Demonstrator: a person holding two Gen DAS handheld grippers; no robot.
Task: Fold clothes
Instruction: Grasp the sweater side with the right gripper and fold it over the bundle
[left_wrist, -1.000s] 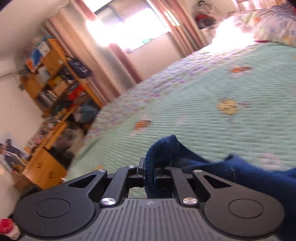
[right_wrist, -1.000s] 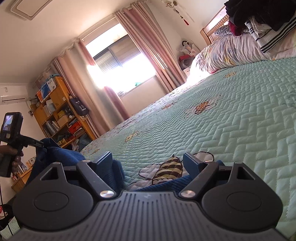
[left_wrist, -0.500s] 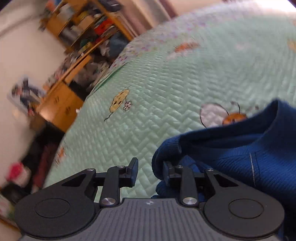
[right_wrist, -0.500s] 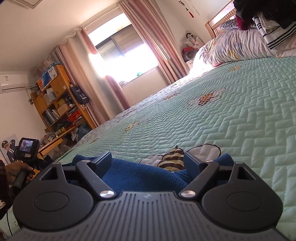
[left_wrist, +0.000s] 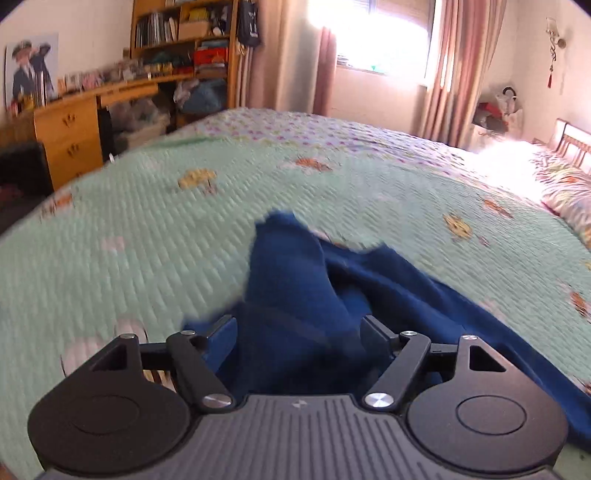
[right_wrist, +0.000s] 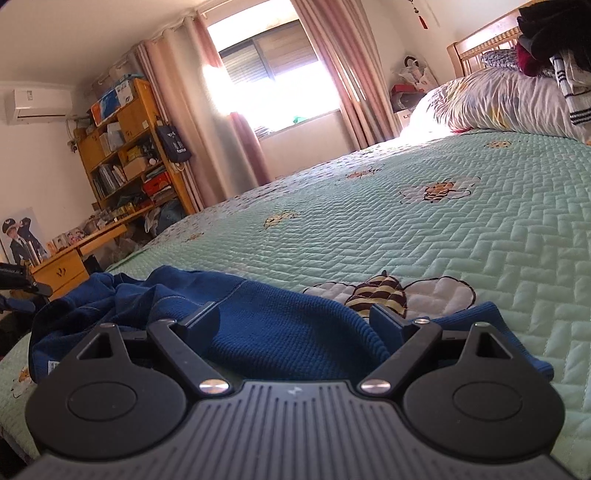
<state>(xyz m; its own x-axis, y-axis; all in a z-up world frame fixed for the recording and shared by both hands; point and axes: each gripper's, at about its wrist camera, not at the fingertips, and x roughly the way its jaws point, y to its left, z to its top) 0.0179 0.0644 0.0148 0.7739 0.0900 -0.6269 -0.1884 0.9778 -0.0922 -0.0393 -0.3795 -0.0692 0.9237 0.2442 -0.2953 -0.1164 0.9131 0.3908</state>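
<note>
A dark blue knit sweater (left_wrist: 295, 280) lies crumpled on the green quilted bedspread (left_wrist: 147, 229). In the left wrist view my left gripper (left_wrist: 301, 328) is open, its fingers spread on either side of a raised fold of the sweater. In the right wrist view the sweater (right_wrist: 273, 325) lies flatter, with a bunched part at the left. My right gripper (right_wrist: 295, 314) is open just above the sweater's ribbed edge, holding nothing.
The bedspread (right_wrist: 443, 229) stretches far ahead. Pillows (right_wrist: 498, 99) and a pile of clothes (right_wrist: 554, 40) sit at the headboard on the right. A wooden desk (left_wrist: 70, 125) and bookshelf (right_wrist: 125, 155) stand beyond the bed's left side, by the curtained window (right_wrist: 277, 74).
My left gripper was shut on the sweater, then opened wide and let it drop onto the bed. Its view swung toward the window. My right gripper stayed open and low over the sweater.
</note>
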